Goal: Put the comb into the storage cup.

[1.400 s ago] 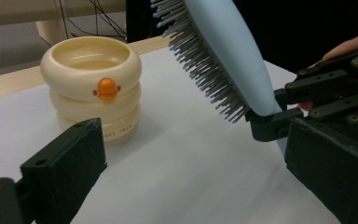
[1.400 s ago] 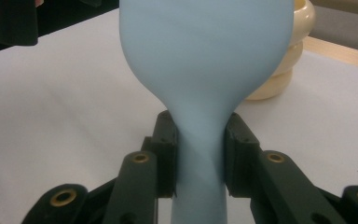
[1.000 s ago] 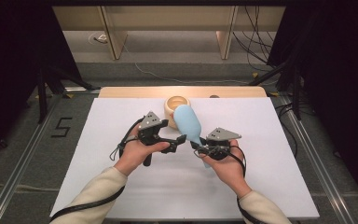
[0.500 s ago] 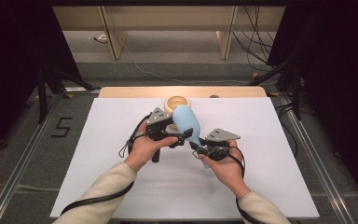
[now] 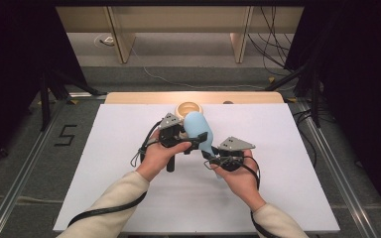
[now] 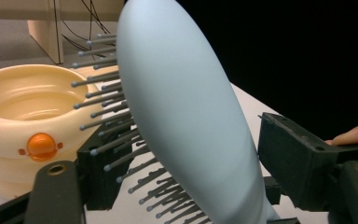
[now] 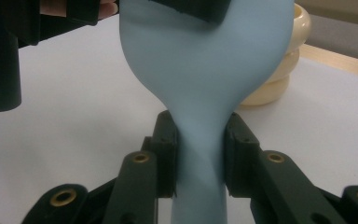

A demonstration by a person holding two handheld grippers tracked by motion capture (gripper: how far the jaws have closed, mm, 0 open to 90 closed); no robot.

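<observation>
A light blue hairbrush (image 5: 197, 130) is held up over the white table top, head toward the far side. My right gripper (image 5: 212, 157) is shut on its narrow handle, and both pads press the neck (image 7: 200, 154) in the right gripper view. My left gripper (image 5: 198, 141) is open, its jaws straddling the brush head (image 6: 186, 116). One pad (image 6: 102, 172) sits among the grey bristles. The other pad (image 6: 293, 158) is right beside the smooth back.
A cream ribbed bowl (image 5: 188, 107) with an orange button (image 6: 42, 145) stands just behind the brush near the table's far edge. The white sheet (image 5: 287, 148) stretches to both sides. A wooden strip (image 5: 144, 97) runs along the back.
My left gripper has moved right and forward from the table's middle until its jaws sit around the brush head. My right gripper has kept its hold on the handle and barely moved.
</observation>
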